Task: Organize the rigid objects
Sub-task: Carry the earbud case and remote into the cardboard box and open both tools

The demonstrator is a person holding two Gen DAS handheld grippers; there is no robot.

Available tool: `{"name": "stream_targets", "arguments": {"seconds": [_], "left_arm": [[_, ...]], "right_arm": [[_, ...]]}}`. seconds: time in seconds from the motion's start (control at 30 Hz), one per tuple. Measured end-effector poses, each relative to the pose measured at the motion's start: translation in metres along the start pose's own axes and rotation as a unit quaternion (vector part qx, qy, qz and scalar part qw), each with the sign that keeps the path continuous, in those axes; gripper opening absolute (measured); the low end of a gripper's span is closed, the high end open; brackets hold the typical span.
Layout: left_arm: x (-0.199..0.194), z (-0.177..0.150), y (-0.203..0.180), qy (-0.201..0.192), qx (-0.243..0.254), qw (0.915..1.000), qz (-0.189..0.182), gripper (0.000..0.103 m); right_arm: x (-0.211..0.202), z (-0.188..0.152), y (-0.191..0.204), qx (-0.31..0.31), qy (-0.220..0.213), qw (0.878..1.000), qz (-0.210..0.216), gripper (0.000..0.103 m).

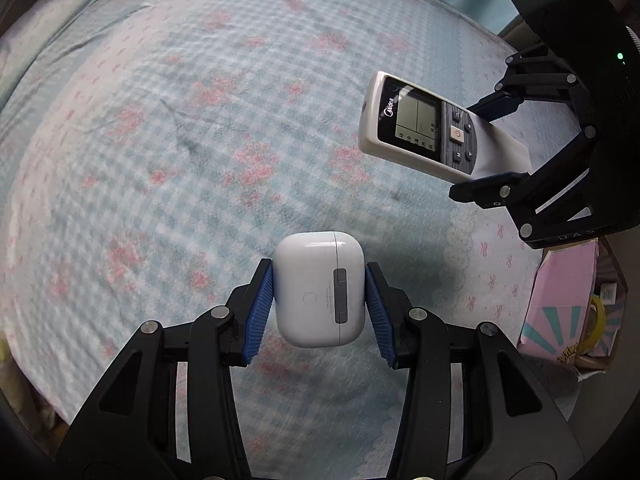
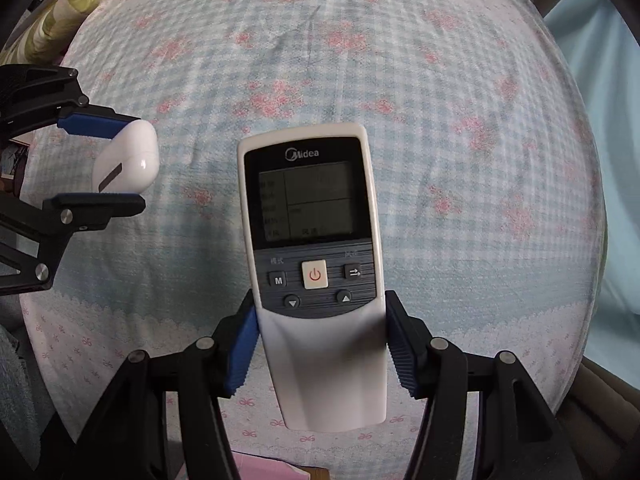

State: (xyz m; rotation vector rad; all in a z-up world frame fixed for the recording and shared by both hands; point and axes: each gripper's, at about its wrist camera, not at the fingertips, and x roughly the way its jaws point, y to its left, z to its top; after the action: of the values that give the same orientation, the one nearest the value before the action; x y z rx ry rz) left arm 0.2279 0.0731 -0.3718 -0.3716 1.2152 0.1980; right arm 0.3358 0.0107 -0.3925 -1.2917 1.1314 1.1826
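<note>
The fingers (image 1: 262, 312) of the left gripper (image 1: 320, 304) are pinching a small white earbud case (image 1: 320, 288) from both sides, the blue pads pressing on its two flat cheeks. The case is lifted clear of the bed (image 1: 180, 120); I can see its faint shadow on the sheet under it, so it does not touch the cloth. In the same way the fingers (image 2: 242, 352) of the right gripper (image 2: 320, 354) are closed on the lower, plain white part of an air conditioner remote (image 2: 312, 240), with the screen and the buttons pointing away from the hand. The remote also hangs above the bed, not lying on it.

Relative to the bed, both things are over its near part, close to the scalloped border of the checked blue sheet with pink flowers. The remote is held to the right of the case, well apart from it. Beside the bed, past its right edge, stands a pink cardboard box (image 1: 560, 300) with something yellow inside; I cannot say for sure what is in it.

As I judge it, the picking up is done for these two objects: each gripper has one firmly and both are in the air. What is left is the putting away. The pictures do not show me a clear place for them; the pink box beside the bed may be the goal, but this is only my guess. No other loose rigid thing is visible on the sheet.
</note>
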Motion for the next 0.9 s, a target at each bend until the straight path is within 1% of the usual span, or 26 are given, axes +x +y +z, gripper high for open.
{"name": "stream_targets", "arguments": {"seconds": [0.1, 0.23, 0.3, 0.37, 0.5, 0.6, 0.73, 0.83, 0.9], "left_arm": [[-0.017, -0.001, -0.014, -0.005, 0.016, 0.9999, 0.002, 0.041], [-0.040, 0.005, -0.019, -0.015, 0.030, 0.9994, -0.003, 0.041], [-0.055, 0.004, -0.026, -0.019, 0.042, 0.9989, -0.009, 0.041], [-0.069, 0.005, -0.034, -0.029, 0.062, 0.9976, -0.006, 0.041], [-0.099, 0.002, -0.051, -0.043, 0.091, 0.9949, -0.008, 0.041], [-0.119, -0.002, -0.068, -0.052, 0.116, 0.9917, -0.014, 0.041], [-0.139, -0.007, -0.099, -0.065, 0.156, 0.9853, -0.028, 0.041], [-0.149, -0.011, -0.127, -0.069, 0.183, 0.9798, -0.042, 0.041], [-0.153, -0.015, -0.147, -0.071, 0.202, 0.9753, -0.052, 0.041]], "right_arm": [[-0.028, -0.009, 0.001, 0.027, -0.009, 1.000, -0.008, 0.055], [-0.067, -0.028, 0.008, 0.071, -0.022, 0.997, -0.011, 0.055], [-0.081, -0.045, 0.010, 0.089, -0.029, 0.995, -0.015, 0.055], [-0.093, -0.063, 0.015, 0.115, -0.043, 0.992, -0.015, 0.055], [-0.130, -0.100, 0.022, 0.180, -0.070, 0.981, -0.016, 0.055], [-0.149, -0.129, 0.031, 0.220, -0.082, 0.972, -0.022, 0.055], [-0.169, -0.172, 0.045, 0.267, -0.090, 0.959, -0.035, 0.055], [-0.183, -0.211, 0.052, 0.307, -0.096, 0.946, -0.039, 0.055], [-0.187, -0.238, 0.057, 0.332, -0.092, 0.938, -0.043, 0.055]]}}
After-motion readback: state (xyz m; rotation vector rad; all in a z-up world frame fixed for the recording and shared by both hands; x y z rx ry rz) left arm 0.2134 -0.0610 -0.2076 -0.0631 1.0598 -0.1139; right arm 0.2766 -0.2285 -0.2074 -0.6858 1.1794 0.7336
